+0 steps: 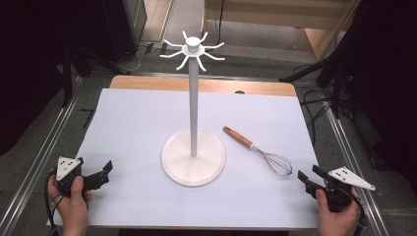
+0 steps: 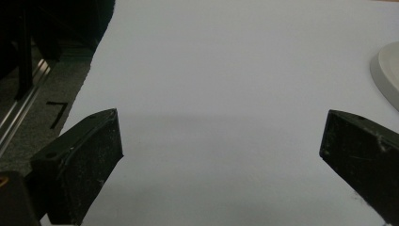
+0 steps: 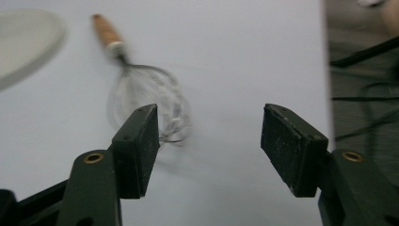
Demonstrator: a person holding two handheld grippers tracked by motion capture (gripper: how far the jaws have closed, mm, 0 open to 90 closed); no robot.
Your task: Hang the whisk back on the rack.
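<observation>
Grippers left [image 1: 104, 169] and right [image 1: 308, 173], jaws spread (both empty)

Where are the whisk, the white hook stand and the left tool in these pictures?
whisk [image 1: 257, 149]: high view, on the neck between wooden handle and wire loops.
white hook stand [image 1: 193, 110]: high view, on the upright pole.
left tool [image 1: 103, 173]: high view, midway between its two black jaw tips.

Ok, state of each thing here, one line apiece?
Hook stand: upright at the table's middle, hooks bare.
Whisk: lying flat right of the stand, untouched, handle toward the stand.
Left tool: open, holding nothing.
Right tool: open, holding nothing, near the whisk's wire end.
</observation>
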